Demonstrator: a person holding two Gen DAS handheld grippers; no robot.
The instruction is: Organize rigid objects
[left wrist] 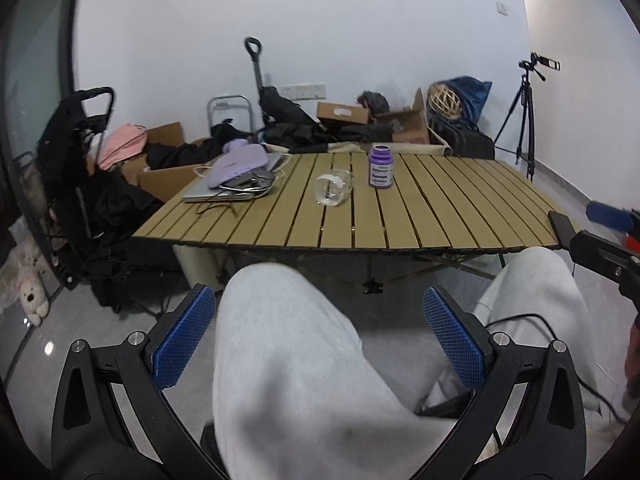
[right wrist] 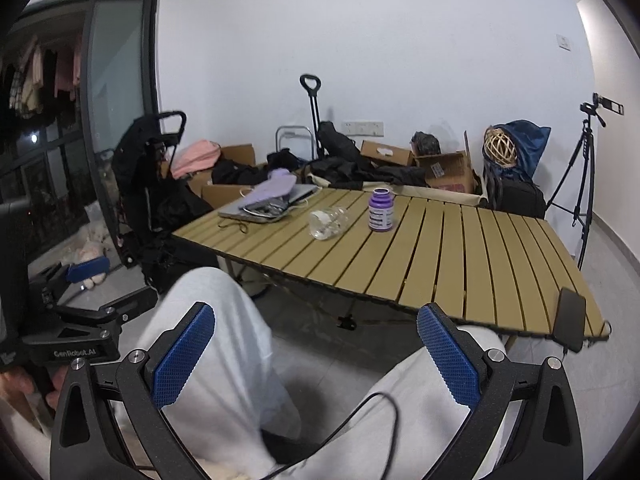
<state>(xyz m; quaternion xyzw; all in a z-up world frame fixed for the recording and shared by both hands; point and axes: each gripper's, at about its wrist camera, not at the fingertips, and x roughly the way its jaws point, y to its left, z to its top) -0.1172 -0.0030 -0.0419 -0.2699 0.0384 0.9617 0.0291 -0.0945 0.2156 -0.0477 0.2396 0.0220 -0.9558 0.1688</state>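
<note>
A purple bottle (left wrist: 380,166) stands upright near the far middle of the slatted wooden table (left wrist: 440,216). A clear glass jar (left wrist: 333,190) lies on its side just left of it. Both show in the right wrist view too: the bottle (right wrist: 380,210) and the jar (right wrist: 327,222) on the table (right wrist: 460,264). My left gripper (left wrist: 318,334) is open and empty, held low over the person's knee, well short of the table. My right gripper (right wrist: 316,354) is open and empty, also over the lap, in front of the table edge.
A laptop (left wrist: 224,190) with a lilac cloth (left wrist: 240,164) and cables lies at the table's far left. A black phone (right wrist: 570,318) rests on the near right edge. Boxes, bags and a cart crowd the floor behind. A tripod (left wrist: 522,120) stands at right.
</note>
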